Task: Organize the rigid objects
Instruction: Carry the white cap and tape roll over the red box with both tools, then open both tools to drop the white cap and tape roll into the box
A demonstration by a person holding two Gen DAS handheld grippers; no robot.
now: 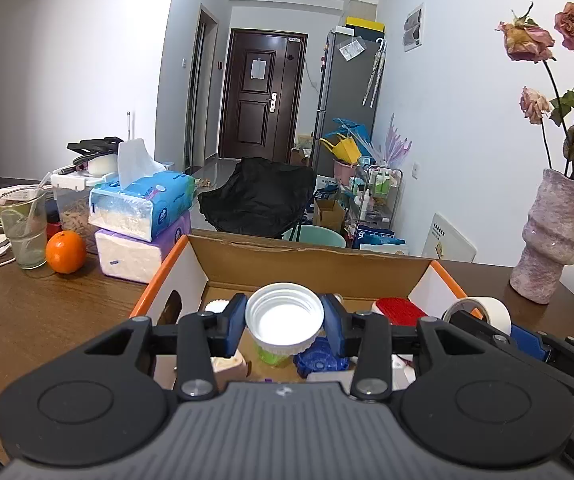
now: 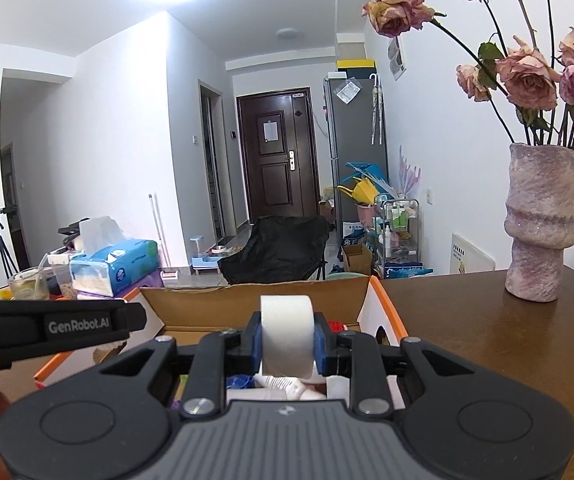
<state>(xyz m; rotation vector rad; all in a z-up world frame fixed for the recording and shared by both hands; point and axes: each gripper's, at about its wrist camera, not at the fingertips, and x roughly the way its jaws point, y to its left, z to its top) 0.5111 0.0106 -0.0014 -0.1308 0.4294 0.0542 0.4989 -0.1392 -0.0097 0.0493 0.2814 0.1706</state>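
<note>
left gripper [image 1: 285,320] jaws clamping white cap [image 1: 284,316], above cardboard box [image 1: 311,264]

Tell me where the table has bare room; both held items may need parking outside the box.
Free: the wood between the cardboard box and the vase, and the patch in front of the orange left of the box. Crowded: the far left corner, with glass, tissue packs and cables, and the box's inside.
</note>
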